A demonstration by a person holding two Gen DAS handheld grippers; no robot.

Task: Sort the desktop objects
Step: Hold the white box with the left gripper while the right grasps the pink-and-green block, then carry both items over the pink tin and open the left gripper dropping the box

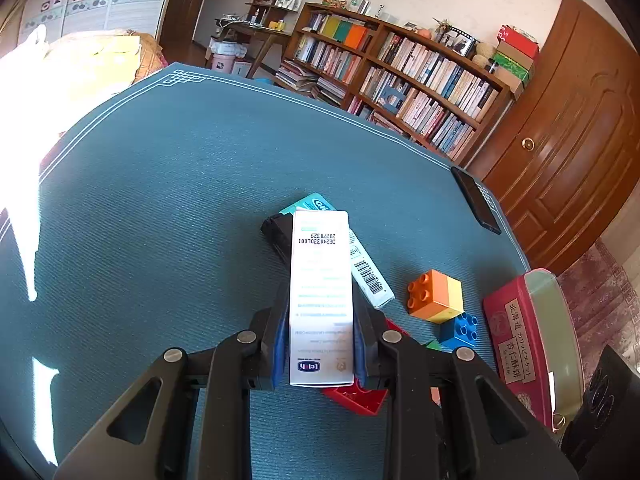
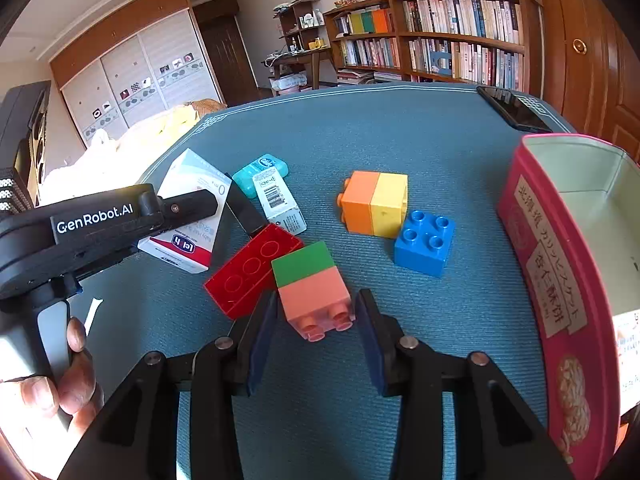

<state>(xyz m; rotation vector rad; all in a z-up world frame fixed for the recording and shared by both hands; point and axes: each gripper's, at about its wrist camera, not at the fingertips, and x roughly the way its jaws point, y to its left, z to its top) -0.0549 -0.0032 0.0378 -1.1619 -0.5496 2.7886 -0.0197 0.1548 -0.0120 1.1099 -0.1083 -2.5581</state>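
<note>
My left gripper (image 1: 320, 300) is shut on a tall white carton (image 1: 320, 280), held just above the blue mat; the right wrist view shows that carton (image 2: 188, 216) at the left. My right gripper (image 2: 316, 300) stands open around a pink-and-green brick (image 2: 312, 284) lying on its side, with a thin gap at the right pad (image 2: 370, 344). Beyond it lie a flat red brick (image 2: 252, 268), an orange-and-yellow brick (image 2: 376, 204) and a blue brick (image 2: 424, 242). A pink tin (image 2: 540, 240) stands open at the right.
A teal floss case (image 2: 260, 174), a small barcoded box (image 2: 278, 200) and a black object (image 2: 244, 208) lie under and behind the carton. A black phone (image 2: 512, 108) rests at the mat's far right edge. A hand (image 2: 76, 376) holds the left gripper's handle. Bookshelves stand behind the table.
</note>
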